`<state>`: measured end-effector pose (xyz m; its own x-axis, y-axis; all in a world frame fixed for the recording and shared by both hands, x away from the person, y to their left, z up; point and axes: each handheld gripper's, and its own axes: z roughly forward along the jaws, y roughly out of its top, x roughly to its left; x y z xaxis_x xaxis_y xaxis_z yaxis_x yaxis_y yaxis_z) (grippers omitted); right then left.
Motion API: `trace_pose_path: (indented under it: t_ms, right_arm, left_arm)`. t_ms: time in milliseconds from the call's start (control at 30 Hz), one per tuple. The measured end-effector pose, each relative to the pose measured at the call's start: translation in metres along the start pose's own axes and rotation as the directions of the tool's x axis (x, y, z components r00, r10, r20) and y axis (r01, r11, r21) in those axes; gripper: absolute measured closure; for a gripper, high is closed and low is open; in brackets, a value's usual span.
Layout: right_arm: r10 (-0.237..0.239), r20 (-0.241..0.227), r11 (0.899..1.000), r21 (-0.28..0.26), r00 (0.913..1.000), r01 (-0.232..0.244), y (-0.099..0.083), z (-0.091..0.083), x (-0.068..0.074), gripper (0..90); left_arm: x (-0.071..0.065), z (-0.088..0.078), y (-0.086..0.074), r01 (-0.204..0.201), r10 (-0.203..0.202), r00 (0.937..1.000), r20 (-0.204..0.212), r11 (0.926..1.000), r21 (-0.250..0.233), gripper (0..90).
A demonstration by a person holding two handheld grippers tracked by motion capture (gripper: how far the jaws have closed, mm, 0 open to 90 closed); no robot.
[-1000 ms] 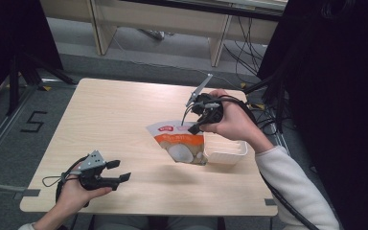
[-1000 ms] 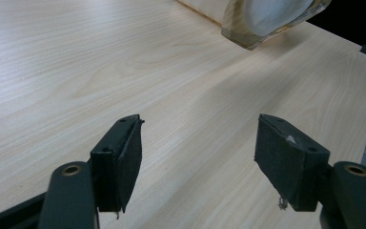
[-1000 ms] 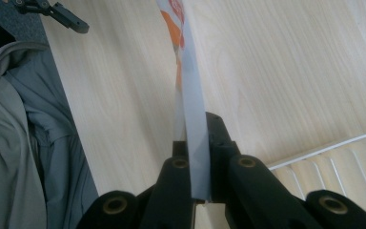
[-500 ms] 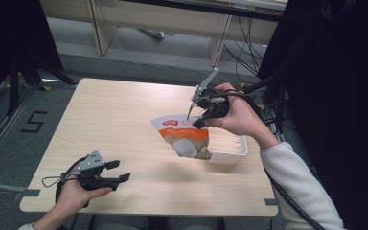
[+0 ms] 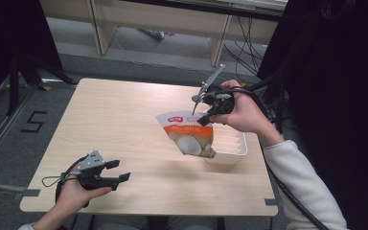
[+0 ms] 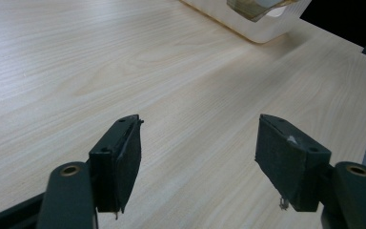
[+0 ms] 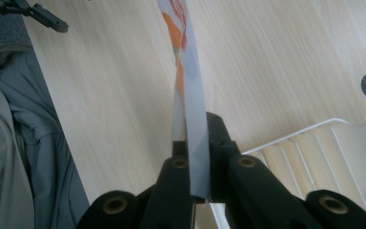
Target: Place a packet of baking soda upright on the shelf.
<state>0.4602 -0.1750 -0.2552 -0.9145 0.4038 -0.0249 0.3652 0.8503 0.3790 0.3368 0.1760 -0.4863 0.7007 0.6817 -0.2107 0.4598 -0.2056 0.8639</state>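
A light wooden table (image 5: pixel 124 124) stands on grey carpeted floor (image 5: pixel 9 120), where a black numeral 5 (image 5: pixel 33 121) is taped beside a pale strip. Behind it sits a pale wooden shelf unit (image 5: pixel 163 14) with cables (image 5: pixel 242 62) trailing beneath. Black drapes (image 5: pixel 335 72) darken the right side, and a black stand (image 5: pixel 17 72) occupies the left.

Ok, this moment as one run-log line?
right claw: shut on film lid, lifted off the tray | white tray: on table | left claw: open, empty, apart
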Motion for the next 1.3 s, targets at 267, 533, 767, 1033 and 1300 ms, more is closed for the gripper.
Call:
trace_pose_path:
  t_ms: [267, 533, 767, 1033, 1300]
  right_arm:
    - [-0.005, 0.003, 1.000, -0.008, 1.0000, 0.005, -0.001, -0.009, -0.007, 90.0]
    - [0.008, 0.012, 1.000, -0.016, 0.9999, -0.008, -0.006, -0.015, -0.015, 90.0]
    - [0.005, 0.015, 1.000, -0.016, 0.9999, -0.005, -0.010, -0.019, -0.020, 90.0]
    - [0.014, 0.026, 1.000, -0.013, 0.9996, -0.014, -0.015, -0.028, -0.025, 90.0]
    - [0.007, 0.029, 1.000, -0.006, 0.9995, -0.006, -0.021, -0.032, -0.030, 90.0]
  left_arm:
    - [0.000, 0.001, 0.000, -0.007, 0.007, 1.0000, 0.004, 1.0000, -0.004, 31.3]
    - [0.000, 0.001, -0.001, 0.006, -0.006, 1.0000, -0.003, 1.0000, -0.004, 30.9]
    - [0.000, 0.002, -0.001, 0.006, -0.006, 1.0000, -0.003, 1.0000, -0.001, 30.8]
    - [0.000, 0.002, -0.001, 0.006, -0.006, 1.0000, -0.001, 1.0000, -0.001, 30.8]
    - [0.000, 0.002, -0.001, 0.006, -0.006, 1.0000, -0.002, 1.0000, 0.000, 30.8]
